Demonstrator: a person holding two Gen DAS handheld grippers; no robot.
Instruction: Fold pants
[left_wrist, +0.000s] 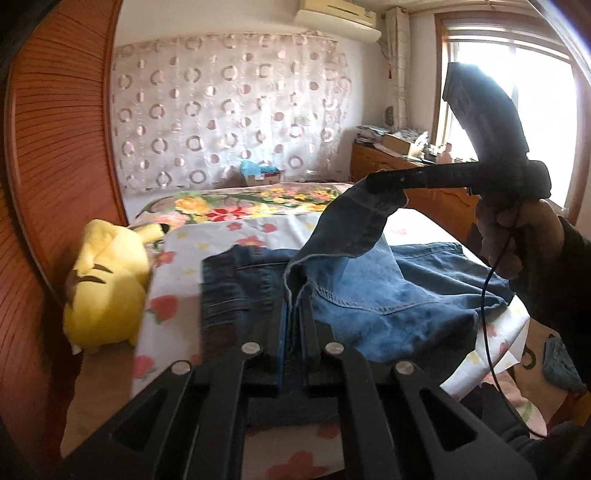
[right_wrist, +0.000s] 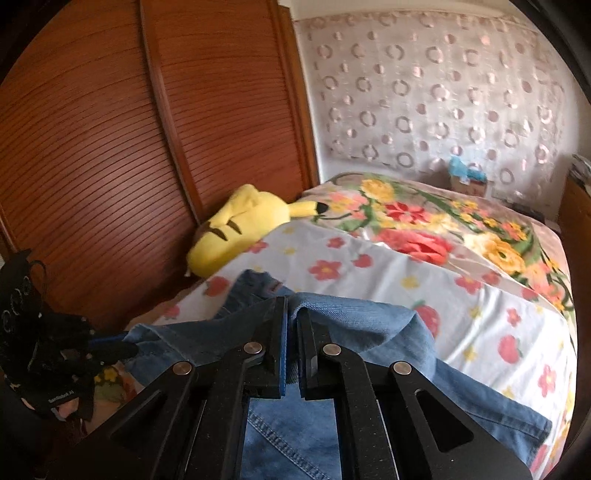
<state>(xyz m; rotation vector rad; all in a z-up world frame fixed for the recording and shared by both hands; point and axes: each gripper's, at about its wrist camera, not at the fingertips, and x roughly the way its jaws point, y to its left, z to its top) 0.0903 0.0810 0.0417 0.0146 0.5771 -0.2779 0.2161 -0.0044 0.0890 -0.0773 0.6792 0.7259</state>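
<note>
Blue denim pants (left_wrist: 388, 291) lie on the flowered white sheet (left_wrist: 173, 295) of a bed. My left gripper (left_wrist: 293, 295) is shut on a fold of the denim near the waistband. My right gripper, seen in the left wrist view (left_wrist: 384, 184), is shut on another part of the pants and holds it lifted above the bed. In the right wrist view my right gripper (right_wrist: 293, 306) pinches denim (right_wrist: 369, 314), which drapes down under it. The left gripper (right_wrist: 110, 347) shows at the left there, holding the cloth's edge.
A yellow plush toy (left_wrist: 103, 291) lies at the bed's left edge against a wooden louvred wardrobe (left_wrist: 62, 155); it also shows in the right wrist view (right_wrist: 240, 229). A floral blanket (right_wrist: 443, 229) covers the far bed. A cluttered wooden dresser (left_wrist: 399, 155) stands by the window.
</note>
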